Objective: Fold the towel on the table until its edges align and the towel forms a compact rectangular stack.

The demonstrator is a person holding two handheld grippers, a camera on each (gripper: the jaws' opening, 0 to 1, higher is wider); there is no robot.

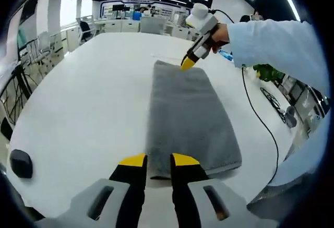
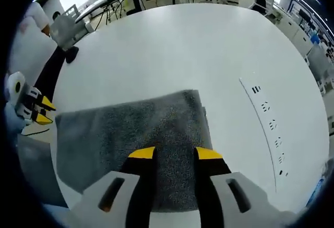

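Observation:
A grey towel point(image 1: 185, 113) lies on the white table point(image 1: 88, 97) as a long folded strip that runs away from me. My left gripper point(image 1: 159, 160) hovers at the strip's near short edge, its yellow-tipped jaws a little apart with nothing clamped between them. In the right gripper view the towel point(image 2: 130, 134) stretches leftwards, and my right gripper point(image 2: 175, 154) stands open over its end. The right gripper point(image 1: 189, 61), held in a hand, sits at the towel's far end. The left gripper point(image 2: 43, 111) sits just off the towel's left end.
A small black object point(image 1: 21, 163) lies near the table's edge. A black cable point(image 1: 255, 113) trails across the table on the right. A flush socket strip point(image 2: 266, 129) runs along the tabletop. Chairs and desks stand beyond the table.

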